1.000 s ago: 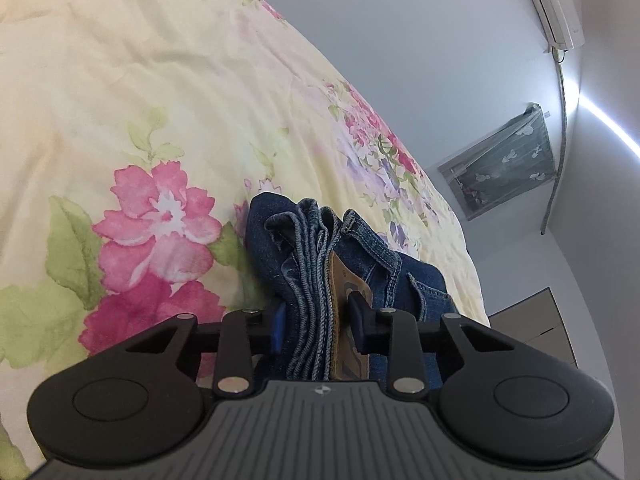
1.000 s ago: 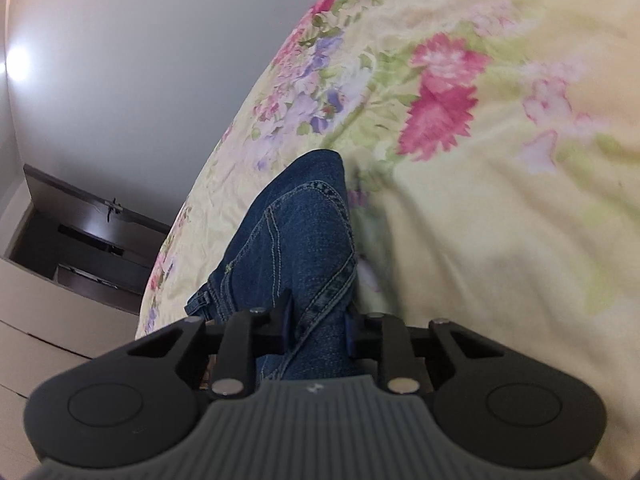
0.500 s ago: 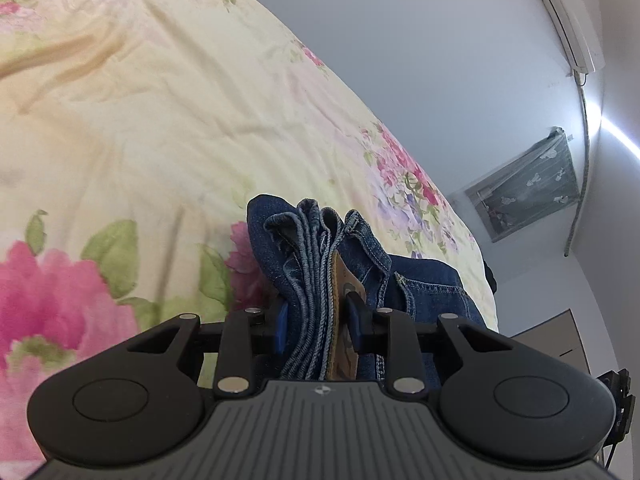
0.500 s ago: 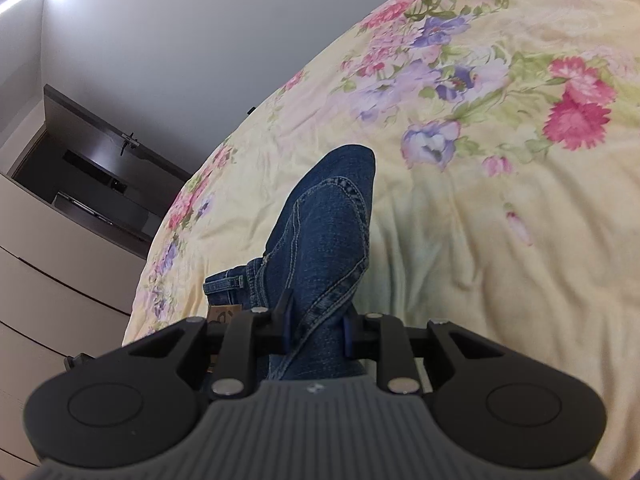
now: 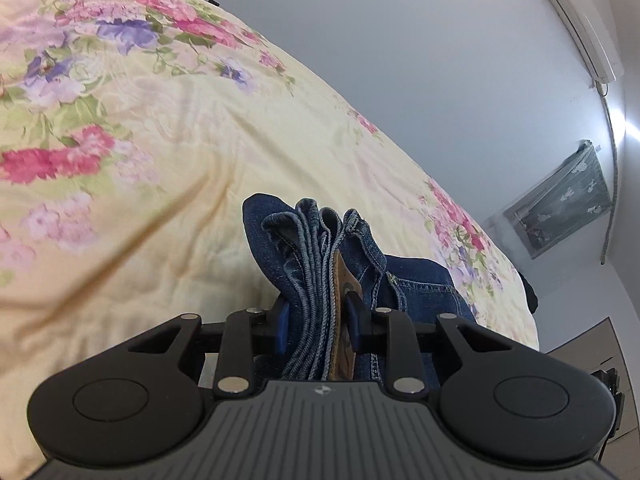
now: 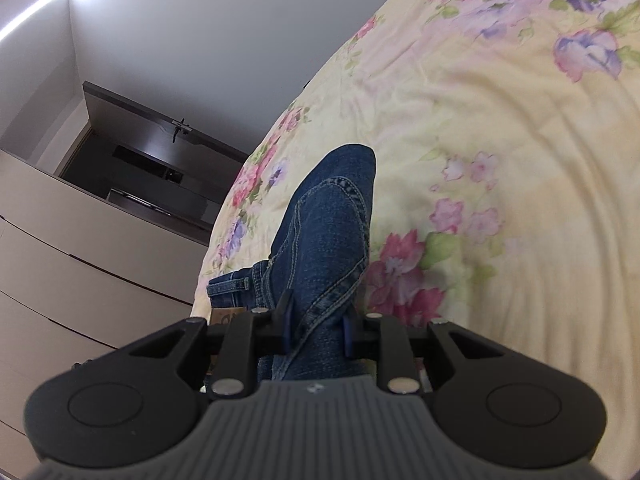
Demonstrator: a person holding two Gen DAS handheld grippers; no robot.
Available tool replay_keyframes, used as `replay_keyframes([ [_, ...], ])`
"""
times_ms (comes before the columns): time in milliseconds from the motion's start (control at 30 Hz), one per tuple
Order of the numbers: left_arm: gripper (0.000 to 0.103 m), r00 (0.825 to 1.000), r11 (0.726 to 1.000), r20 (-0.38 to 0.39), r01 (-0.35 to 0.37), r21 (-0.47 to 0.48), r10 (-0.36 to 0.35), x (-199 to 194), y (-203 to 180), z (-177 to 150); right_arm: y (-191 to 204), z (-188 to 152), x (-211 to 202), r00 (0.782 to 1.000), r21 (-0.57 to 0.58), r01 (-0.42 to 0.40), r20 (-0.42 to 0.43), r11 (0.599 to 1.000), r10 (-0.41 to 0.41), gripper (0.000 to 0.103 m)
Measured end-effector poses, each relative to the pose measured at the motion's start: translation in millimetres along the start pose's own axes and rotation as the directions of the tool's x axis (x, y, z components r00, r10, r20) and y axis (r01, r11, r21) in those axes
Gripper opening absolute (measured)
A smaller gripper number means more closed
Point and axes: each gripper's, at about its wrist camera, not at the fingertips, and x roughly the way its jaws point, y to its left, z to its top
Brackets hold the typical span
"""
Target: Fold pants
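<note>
- 1 pair of blue denim pants (image 5: 320, 264) is in view, bunched into several layers and lifted off the floral bedspread (image 5: 132, 168) where the tongs hold it.
- 2 grippers are in view. The left gripper (image 5: 318, 326) has its 2 blue-padded fingers (image 5: 282, 326) pressed in on a thick stack of waistband layers, which stand edge-up between the pads.
- 1 brown leather patch (image 5: 343, 284) sits against the right-hand pad of that stack; its printing is too small to read.
- The right gripper (image 6: 316, 326) pinches 1 folded section of the same pants (image 6: 328, 232), with stitched seams running across the cloth and a rounded fold pointing away from the camera.
- Beside the right gripper's left finger, a sliver of the tan patch (image 6: 226, 314) shows; its writing cannot be made out.
- 1 wall air conditioner (image 5: 580, 24) and 1 framed picture (image 5: 560, 216) hang in the left wrist view; no brand is legible.
- 1 pale set of drawers (image 6: 80, 248) stands beside the bed in the right wrist view.
</note>
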Motion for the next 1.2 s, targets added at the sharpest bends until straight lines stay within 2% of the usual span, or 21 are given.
replay_keyframes([
  [200, 0.030, 0.999, 0.999, -0.021, -0.028, 0.025, 0.029, 18, 31, 29, -7, 2, 55, 1.000, 0.021, -0.020, -0.009, 1.000, 0.020, 0.018],
  [433, 0.033, 0.996, 0.998, -0.065, -0.060, 0.024, 0.061, 48, 68, 27, -41, -2, 85, 0.995, 0.013, 0.090, -0.039, 0.996, -0.089, 0.018],
  [600, 0.038, 0.993, 0.995, -0.086, -0.079, 0.061, 0.084, 57, 71, 24, -54, -7, 101, 0.986, -0.016, 0.163, -0.039, 0.987, -0.163, 0.017],
  [700, 0.038, 0.993, 0.996, -0.084, -0.081, 0.041, 0.084, 56, 71, 24, -43, -4, 103, 0.979, -0.059, 0.195, -0.048, 0.979, -0.198, 0.019],
  [800, 0.040, 0.988, 0.986, -0.057, -0.137, 0.093, 0.142, 43, 55, 22, -27, 0, 101, 0.968, -0.141, 0.234, -0.054, 0.962, -0.243, 0.025],
  [867, 0.038, 0.978, 0.966, -0.011, -0.205, 0.156, 0.209, 28, 38, 16, -12, -3, 94, 0.958, -0.218, 0.276, -0.022, 0.936, -0.287, 0.034],
  [900, 0.032, 0.972, 0.951, 0.021, -0.233, 0.202, 0.233, 19, 29, 11, -3, -10, 84, 0.950, -0.283, 0.305, 0.021, 0.909, -0.312, 0.036],
  [967, 0.031, 0.974, 0.932, 0.066, -0.225, 0.284, 0.215, -2, 11, -1, 14, -24, 65, 0.937, -0.387, 0.347, 0.092, 0.854, -0.338, 0.036],
  [1033, 0.031, 0.978, 0.917, 0.059, -0.209, 0.341, 0.201, -15, -3, -13, 29, -41, 48, 0.932, -0.462, 0.360, 0.147, 0.811, -0.330, 0.035],
  [1067, 0.029, 0.976, 0.901, 0.049, -0.213, 0.378, 0.210, -18, -12, -21, 35, -51, 39, 0.933, -0.491, 0.359, 0.164, 0.794, -0.320, 0.031],
  [1133, 0.023, 0.969, 0.859, 0.046, -0.236, 0.454, 0.242, -20, -22, -39, 44, -68, 33, 0.934, -0.528, 0.356, 0.168, 0.771, -0.316, 0.016],
  [1200, 0.015, 0.957, 0.811, 0.050, -0.271, 0.518, 0.287, -16, -26, -55, 48, -85, 35, 0.931, -0.565, 0.359, 0.161, 0.743, -0.327, 0.013],
])
